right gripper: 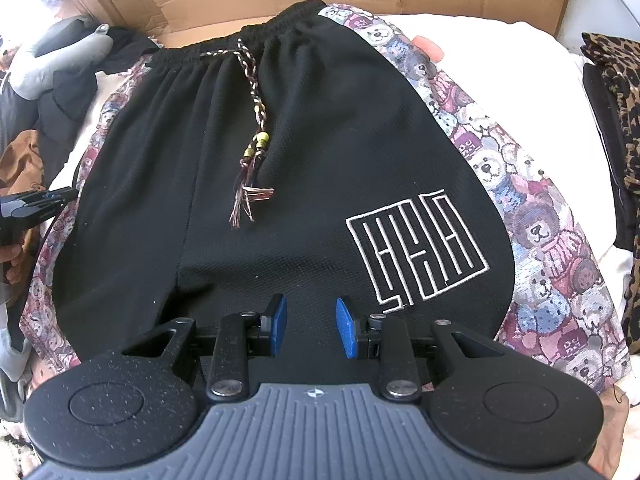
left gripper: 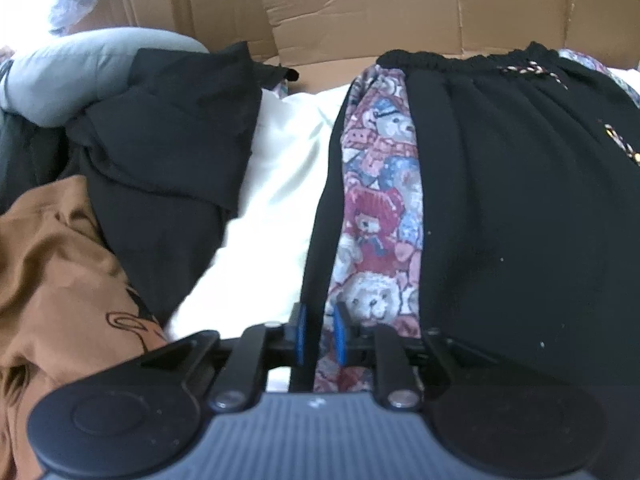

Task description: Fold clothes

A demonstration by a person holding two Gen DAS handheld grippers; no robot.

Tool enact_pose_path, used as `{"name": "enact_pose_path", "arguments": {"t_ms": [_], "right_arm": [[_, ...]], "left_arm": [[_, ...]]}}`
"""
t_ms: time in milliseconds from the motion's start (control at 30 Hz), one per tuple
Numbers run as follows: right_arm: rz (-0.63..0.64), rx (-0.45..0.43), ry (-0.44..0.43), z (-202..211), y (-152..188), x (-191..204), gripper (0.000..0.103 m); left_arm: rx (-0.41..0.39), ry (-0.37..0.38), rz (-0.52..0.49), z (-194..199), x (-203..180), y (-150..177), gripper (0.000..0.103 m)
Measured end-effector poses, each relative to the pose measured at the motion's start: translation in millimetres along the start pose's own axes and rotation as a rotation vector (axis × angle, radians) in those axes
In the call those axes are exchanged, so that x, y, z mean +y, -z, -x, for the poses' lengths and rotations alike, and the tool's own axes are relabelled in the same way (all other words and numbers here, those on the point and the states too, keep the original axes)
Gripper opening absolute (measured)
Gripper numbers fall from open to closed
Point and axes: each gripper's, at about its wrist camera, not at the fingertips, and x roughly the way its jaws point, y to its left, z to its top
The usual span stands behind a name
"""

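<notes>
Black shorts with teddy-bear print side panels, a braided drawstring and a white embroidered logo lie flat, waistband away from me. My right gripper hovers open over the lower middle of the shorts, nothing between its blue pads. My left gripper is at the left side of the shorts, its blue pads a narrow gap apart, straddling the black edge strip beside the bear panel; they do not visibly press on it. The left gripper also shows at the left edge of the right wrist view.
A white sheet covers the surface, backed by cardboard. Left of the shorts lie a black garment, a brown garment and a grey one. A leopard-print garment lies at the right.
</notes>
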Motion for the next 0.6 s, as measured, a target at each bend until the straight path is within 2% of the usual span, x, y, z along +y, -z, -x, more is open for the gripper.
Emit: {"name": "enact_pose_path", "arguments": {"t_ms": [267,400,500,600], "right_arm": [[0.006,0.004,-0.003,-1.3,0.7,0.9,0.034],[0.007,0.003,-0.003,-1.2,0.4,0.6,0.034],[0.01,-0.008,-0.002,1.0,-1.1,-0.7,0.034],[0.0,-0.021,0.005,1.8,-4.5,-5.7,0.034]], "left_arm": [[0.006,0.017,-0.036,0.8,-7.4,3.3,0.012],[0.011,0.013,-0.04,2.2,-5.9,0.1,0.0],[0.008,0.011,-0.026,8.6,0.3,-0.5,0.0],[0.007,-0.032,-0.012,13.5,10.7,-0.3,0.0]]}}
